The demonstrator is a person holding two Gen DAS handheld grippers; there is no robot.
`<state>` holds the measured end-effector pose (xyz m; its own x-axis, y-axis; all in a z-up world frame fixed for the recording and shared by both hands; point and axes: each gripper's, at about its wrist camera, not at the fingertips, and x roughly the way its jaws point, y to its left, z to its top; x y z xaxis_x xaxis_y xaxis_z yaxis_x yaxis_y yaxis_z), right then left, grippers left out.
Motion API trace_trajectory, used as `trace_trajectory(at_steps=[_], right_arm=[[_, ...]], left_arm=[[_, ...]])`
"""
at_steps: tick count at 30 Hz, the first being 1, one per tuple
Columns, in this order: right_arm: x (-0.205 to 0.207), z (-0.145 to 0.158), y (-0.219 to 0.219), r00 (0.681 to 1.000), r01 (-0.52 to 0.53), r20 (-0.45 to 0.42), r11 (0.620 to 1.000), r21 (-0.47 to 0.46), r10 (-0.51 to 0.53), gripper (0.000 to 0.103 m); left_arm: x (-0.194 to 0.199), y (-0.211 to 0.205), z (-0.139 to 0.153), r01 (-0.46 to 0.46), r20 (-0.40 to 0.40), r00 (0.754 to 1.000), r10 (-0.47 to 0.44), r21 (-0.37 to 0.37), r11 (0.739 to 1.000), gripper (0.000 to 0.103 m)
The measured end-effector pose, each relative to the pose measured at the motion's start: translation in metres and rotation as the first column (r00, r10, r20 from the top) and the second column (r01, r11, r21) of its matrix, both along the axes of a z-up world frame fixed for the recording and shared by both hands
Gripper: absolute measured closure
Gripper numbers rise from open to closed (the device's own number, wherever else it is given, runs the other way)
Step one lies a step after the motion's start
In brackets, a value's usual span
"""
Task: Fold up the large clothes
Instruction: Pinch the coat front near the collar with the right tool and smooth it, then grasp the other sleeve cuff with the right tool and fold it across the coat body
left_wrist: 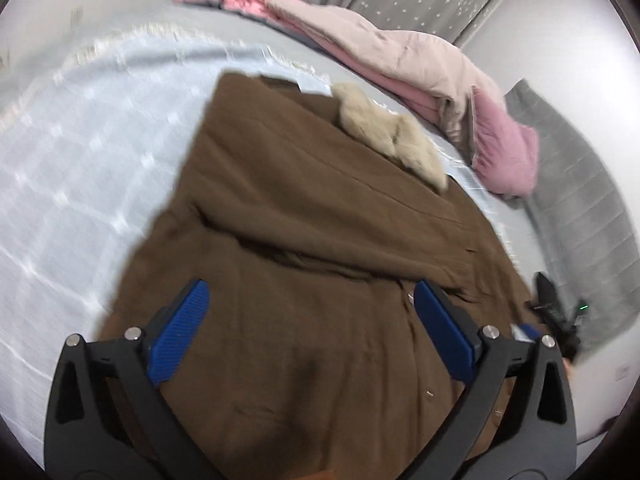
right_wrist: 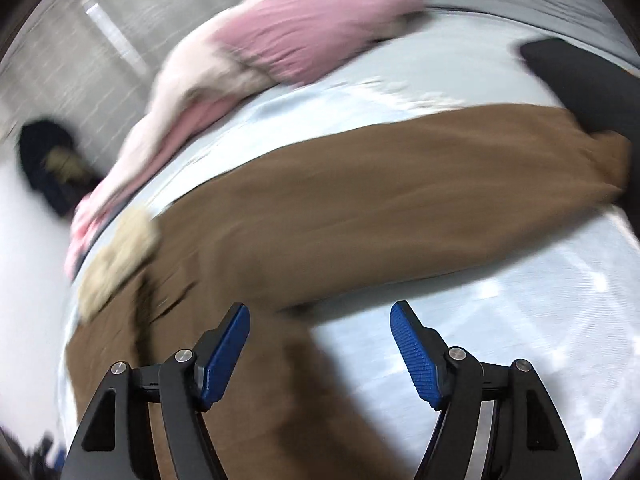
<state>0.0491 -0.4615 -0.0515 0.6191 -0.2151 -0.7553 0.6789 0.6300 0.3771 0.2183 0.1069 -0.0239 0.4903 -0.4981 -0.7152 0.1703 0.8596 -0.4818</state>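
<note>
A large brown coat with a beige fur collar lies spread on a pale blue checked blanket on a bed. My left gripper hovers over the coat's near part, its blue pads wide apart with nothing between them. In the blurred right wrist view, the coat stretches across the blanket, with the collar at the left. My right gripper is open above the coat's near edge and holds nothing.
A pink and beige quilt is bunched along the far side of the bed. A grey ribbed cover lies at the right. A dark device with a green light sits at the coat's right edge. A dark blurred shape touches the coat's far end.
</note>
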Motion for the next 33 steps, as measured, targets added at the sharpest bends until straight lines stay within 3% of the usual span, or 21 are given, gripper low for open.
trace_trajectory(at_steps=[3,6,13,17,18,20,21,22,24,26,29,33], right_arm=[[-0.022,-0.011,-0.038,0.991,0.133,-0.028,0.991,0.002,-0.133,0.029],[-0.037,-0.02,-0.065,0.977,0.209,-0.034,0.978,0.007,-0.209,0.029],[-0.035,-0.03,-0.096,0.977,0.213,-0.004,0.976,-0.05,-0.213,0.029],[-0.036,-0.031,-0.12,0.972,0.229,0.057,0.973,-0.031,-0.227,0.03],[-0.036,-0.031,-0.126,0.97,0.235,0.072,0.971,-0.032,-0.233,0.032],[-0.033,-0.03,-0.135,0.966,0.255,0.059,0.966,-0.046,-0.252,0.052],[-0.032,-0.031,-0.139,0.961,0.273,0.051,0.961,-0.044,-0.271,0.077],[-0.035,-0.03,-0.143,0.957,0.288,0.053,0.957,-0.033,-0.287,0.09],[-0.037,-0.023,-0.145,0.954,0.288,0.098,0.958,-0.016,-0.285,0.095],[-0.035,-0.005,-0.138,0.953,0.282,0.134,0.957,-0.063,-0.272,0.097],[-0.026,0.034,-0.111,0.958,0.239,0.201,0.955,-0.177,-0.203,0.098],[-0.004,0.091,-0.051,0.957,0.129,0.288,0.929,-0.346,-0.026,0.098]], left_arm=[[-0.003,-0.003,-0.017,-0.029,-0.026,0.999,0.03,0.032,0.999,0.001],[-0.001,-0.001,-0.022,-0.079,0.009,0.997,0.079,0.051,0.996,0.001],[0.006,0.005,-0.036,-0.157,-0.014,0.988,0.157,0.024,0.987,0.001],[0.007,0.002,-0.037,-0.166,-0.004,0.986,0.166,0.034,0.986,0.001],[0.007,0.001,-0.036,-0.166,-0.003,0.986,0.166,0.034,0.986,0.001],[0.008,0.001,-0.035,-0.168,-0.001,0.986,0.168,0.039,0.985,0.001],[0.009,0.0,-0.035,-0.167,0.0,0.986,0.167,0.045,0.985,0.001],[0.01,0.001,-0.034,-0.165,-0.001,0.986,0.165,0.046,0.985,0.001],[0.01,0.004,-0.034,-0.161,-0.007,0.987,0.161,0.042,0.986,0.001],[0.011,0.007,-0.032,-0.162,-0.008,0.987,0.162,0.041,0.986,0.001],[0.012,0.008,-0.025,-0.174,0.031,0.985,0.172,0.104,0.979,0.001],[0.008,0.003,-0.015,-0.178,0.106,0.981,0.16,0.185,0.967,0.001]])
